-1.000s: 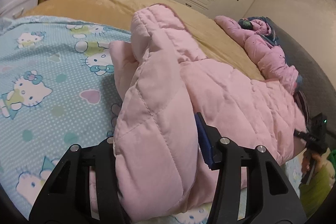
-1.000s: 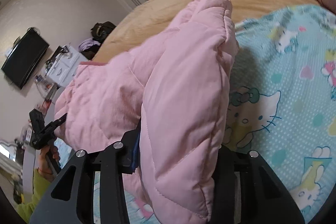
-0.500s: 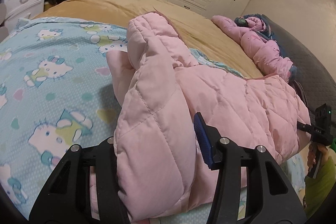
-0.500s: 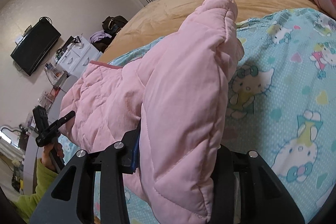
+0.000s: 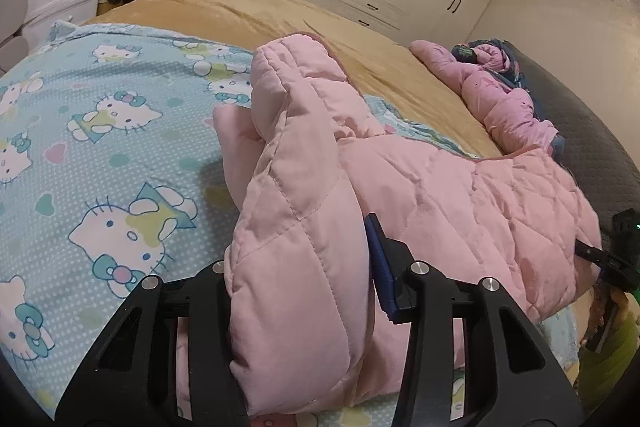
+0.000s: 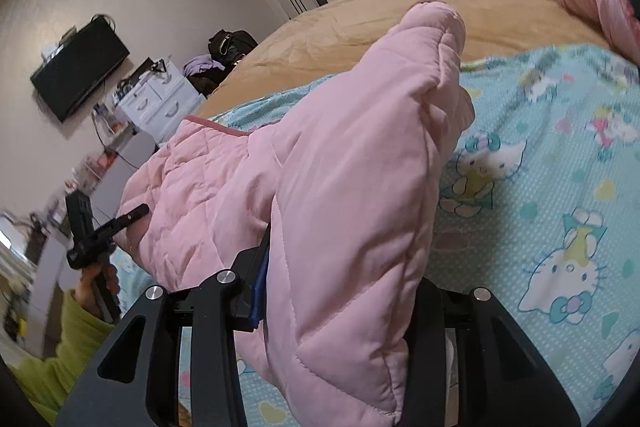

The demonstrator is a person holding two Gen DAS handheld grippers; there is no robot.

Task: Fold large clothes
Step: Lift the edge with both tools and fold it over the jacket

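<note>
Pink quilted jacket [image 5: 460,195] lies bunched on the cartoon-print blanket, sleeves raised.

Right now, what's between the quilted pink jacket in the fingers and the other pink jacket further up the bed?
Left wrist view: only bare tan blanket separates the quilted pink jacket from the other pink jacket.

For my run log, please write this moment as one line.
stage: folding | left gripper: closing on pink quilted jacket | right gripper: shut on jacket | surface: cartoon-cat blanket
</note>
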